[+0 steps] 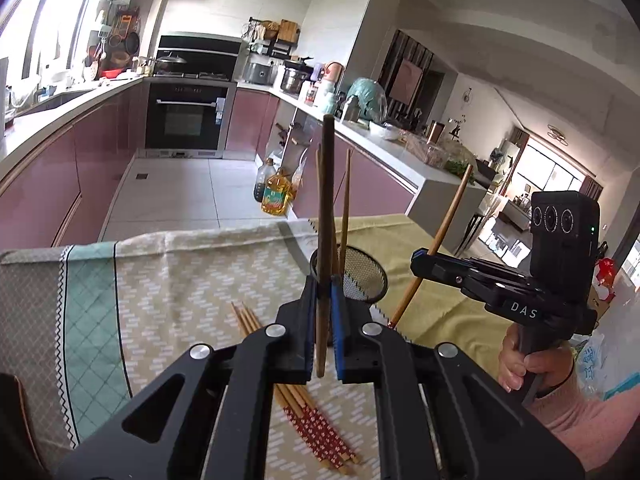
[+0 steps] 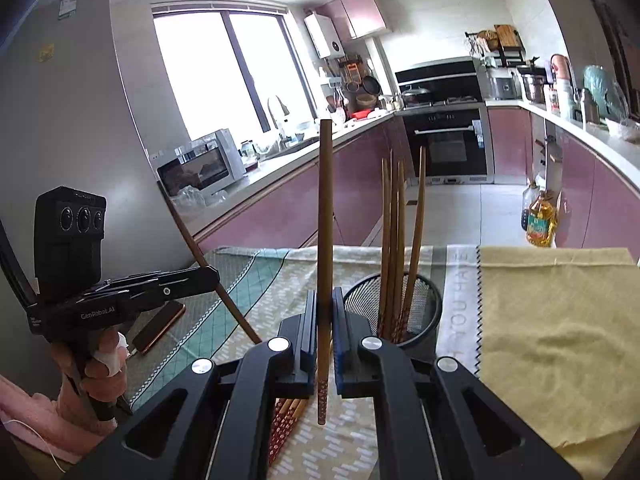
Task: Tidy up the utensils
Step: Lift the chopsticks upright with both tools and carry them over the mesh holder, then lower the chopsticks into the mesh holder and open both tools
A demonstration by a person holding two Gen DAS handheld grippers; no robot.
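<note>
The left claw (image 1: pixel 321 312) is clamping one chopstick (image 1: pixel 326 216) upright, closed tight on its lower part, with the mesh cup (image 1: pixel 366 276) sitting just beyond and slightly right of its tip on the bench (image 1: pixel 180 280). Loose chopsticks (image 1: pixel 256 324) are lying flat beneath it. The right claw (image 2: pixel 325 320) is likewise gripping a chopstick (image 2: pixel 325 220) vertically, the cup (image 2: pixel 424 316) just ahead to its right, so it looks nearer for dropping in.

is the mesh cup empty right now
No, the black mesh cup already has several chopsticks standing upright in it.
</note>
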